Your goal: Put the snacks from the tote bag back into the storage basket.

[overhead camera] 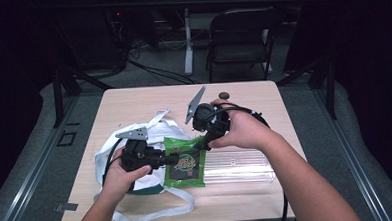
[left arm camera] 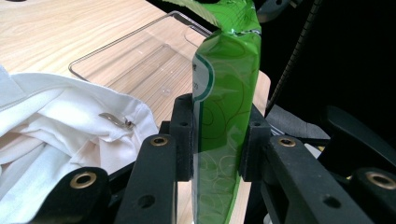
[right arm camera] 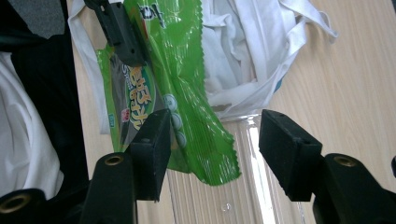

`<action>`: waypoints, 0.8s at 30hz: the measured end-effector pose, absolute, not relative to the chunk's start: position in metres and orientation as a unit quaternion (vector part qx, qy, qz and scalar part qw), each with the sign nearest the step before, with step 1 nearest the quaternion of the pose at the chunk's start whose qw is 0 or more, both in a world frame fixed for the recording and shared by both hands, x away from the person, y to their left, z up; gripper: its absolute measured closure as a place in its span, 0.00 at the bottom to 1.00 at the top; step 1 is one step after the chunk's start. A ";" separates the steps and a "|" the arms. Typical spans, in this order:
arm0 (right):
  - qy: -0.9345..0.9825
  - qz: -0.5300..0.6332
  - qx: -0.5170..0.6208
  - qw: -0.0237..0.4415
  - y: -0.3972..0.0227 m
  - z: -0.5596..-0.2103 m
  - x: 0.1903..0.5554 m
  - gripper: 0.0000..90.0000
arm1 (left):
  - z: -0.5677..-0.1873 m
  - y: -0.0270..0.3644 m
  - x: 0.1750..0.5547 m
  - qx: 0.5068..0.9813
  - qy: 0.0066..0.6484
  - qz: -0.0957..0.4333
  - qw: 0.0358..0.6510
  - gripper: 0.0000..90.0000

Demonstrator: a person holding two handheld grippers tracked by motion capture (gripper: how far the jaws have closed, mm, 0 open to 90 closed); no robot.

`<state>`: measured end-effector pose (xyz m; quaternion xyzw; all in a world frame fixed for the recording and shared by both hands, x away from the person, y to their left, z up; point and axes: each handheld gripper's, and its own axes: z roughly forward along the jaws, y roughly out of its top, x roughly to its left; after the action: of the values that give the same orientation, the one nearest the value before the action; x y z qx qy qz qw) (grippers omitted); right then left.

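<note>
Holding the green packet [overhead camera: 185, 162] clamped, the left gripper [overhead camera: 158, 159] needed steadiness; the right gripper [right arm camera: 212, 144], jaws apart around its corner, should close squarely.

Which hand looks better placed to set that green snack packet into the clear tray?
The left. Its gripper is shut on the green packet, right beside the clear tray. The right gripper stands open around the packet's corner, gripping nothing.

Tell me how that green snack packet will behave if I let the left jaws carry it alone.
The green snack packet is thin, creased film, so it will probably flop and sag. It looks light. Its glossy surface could slip, though the left gripper pinches it flat.
</note>
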<state>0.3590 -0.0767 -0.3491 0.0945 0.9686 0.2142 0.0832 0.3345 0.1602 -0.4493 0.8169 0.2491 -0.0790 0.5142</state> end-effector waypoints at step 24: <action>0.983 0.173 0.061 0.031 -0.049 -0.364 0.355 0.57 | -0.449 0.152 0.331 0.819 0.235 -0.079 0.518 0.81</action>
<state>0.3545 -0.0486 -0.3640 0.0614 0.9825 0.1729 0.0313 0.3305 0.1522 -0.4486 0.8187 0.2350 -0.0788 0.5180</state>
